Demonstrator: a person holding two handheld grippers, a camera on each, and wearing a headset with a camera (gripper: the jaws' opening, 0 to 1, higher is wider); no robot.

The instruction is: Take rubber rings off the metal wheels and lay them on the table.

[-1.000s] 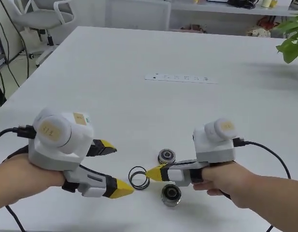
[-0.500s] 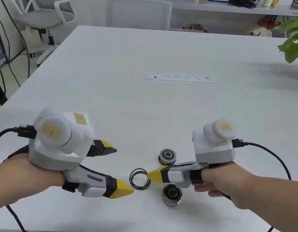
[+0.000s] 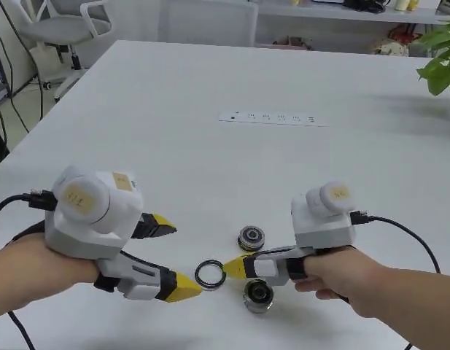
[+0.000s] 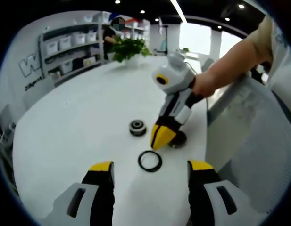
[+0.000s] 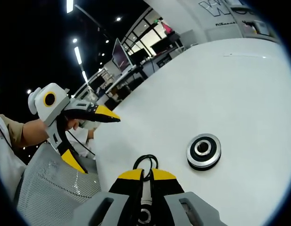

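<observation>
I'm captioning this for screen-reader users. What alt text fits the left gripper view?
A black rubber ring lies flat on the white table ahead of the left gripper and its open yellow-tipped jaws. The right gripper, jaws shut, points down at it from beyond, with two metal wheels beside its tip.

Using the rubber ring (image 3: 209,273) as the anchor: the right gripper (image 3: 230,267), jaws pressed together, is crowding its right edge. The left gripper (image 3: 178,254) is sitting just left of it, jaws spread wide. Two metal wheels are boxing in the right side too, one (image 3: 251,237) right and beyond the ring, the other (image 3: 258,293) right and nearer. Past the ring the table (image 3: 210,146) is lying wide open, with just a power strip (image 3: 274,117) sitting well beyond.
</observation>
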